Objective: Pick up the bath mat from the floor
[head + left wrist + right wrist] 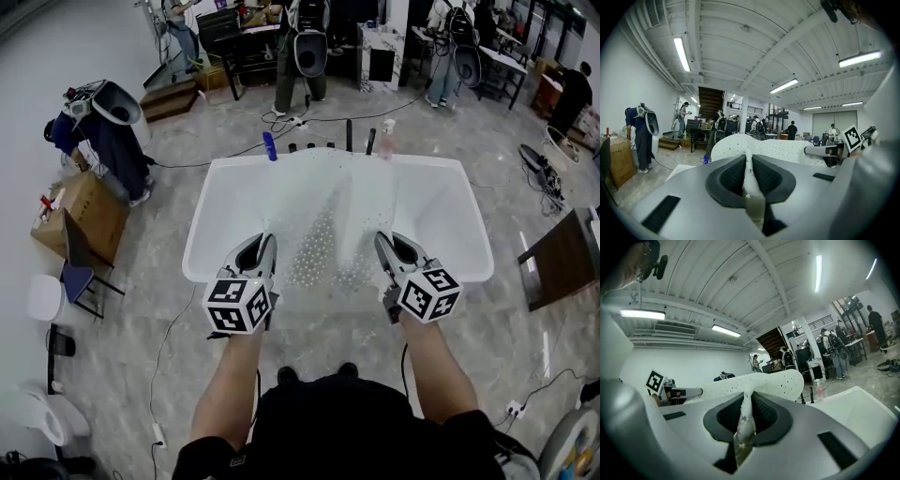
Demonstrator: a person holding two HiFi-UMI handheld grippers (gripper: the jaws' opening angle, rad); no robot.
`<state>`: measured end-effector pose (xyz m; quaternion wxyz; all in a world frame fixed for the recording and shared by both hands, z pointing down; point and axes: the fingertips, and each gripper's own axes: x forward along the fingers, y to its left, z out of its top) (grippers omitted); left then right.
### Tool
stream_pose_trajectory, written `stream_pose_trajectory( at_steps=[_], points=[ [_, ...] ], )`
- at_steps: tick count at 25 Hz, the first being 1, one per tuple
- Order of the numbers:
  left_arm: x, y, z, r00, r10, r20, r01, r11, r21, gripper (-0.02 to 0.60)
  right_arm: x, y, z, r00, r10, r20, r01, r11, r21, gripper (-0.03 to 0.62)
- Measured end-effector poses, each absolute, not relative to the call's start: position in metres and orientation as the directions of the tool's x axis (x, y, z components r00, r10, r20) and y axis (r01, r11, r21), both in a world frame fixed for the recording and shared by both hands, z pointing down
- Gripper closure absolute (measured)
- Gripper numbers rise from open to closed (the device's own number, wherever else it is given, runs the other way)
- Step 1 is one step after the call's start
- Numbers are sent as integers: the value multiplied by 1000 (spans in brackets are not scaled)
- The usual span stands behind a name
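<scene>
**Bath mat's up off the floor, strung between both claws**

The holey white bath mat (326,253) sags in the middle above the white tub (202,246), so I'd call it soft, light, floppy and maybe a bit slick. The left gripper (266,242) and right gripper (382,240) are each clenched on its near edge, one toward each end, which looks like the sensible place to pinch it.
</scene>
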<state>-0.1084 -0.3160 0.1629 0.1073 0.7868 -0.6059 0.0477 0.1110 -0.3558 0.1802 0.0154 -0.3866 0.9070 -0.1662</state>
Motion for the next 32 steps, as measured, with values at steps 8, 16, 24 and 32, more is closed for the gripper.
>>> stream_pose_trajectory(
  at_steps=[8, 16, 24, 32],
  points=[
    [-122, -307, 159, 316, -928, 198, -947, -322, 5, 540, 95, -350, 179, -691, -713, 119, -710, 639, -295, 553],
    [-172, -294, 165, 260, -953, 158, -964, -248, 97, 540, 50, -342, 167, -723, -676, 143, -687, 680, -256, 554],
    [-205, -298, 179, 172, -972, 162, -982, -156, 110, 540, 49, -342, 172, -716, -682, 150, -696, 682, -225, 554],
    [-192, -308, 171, 197, -969, 151, -979, -186, 80, 540, 42, -343, 169, -736, -663, 140, -677, 710, -196, 557]
  ],
)
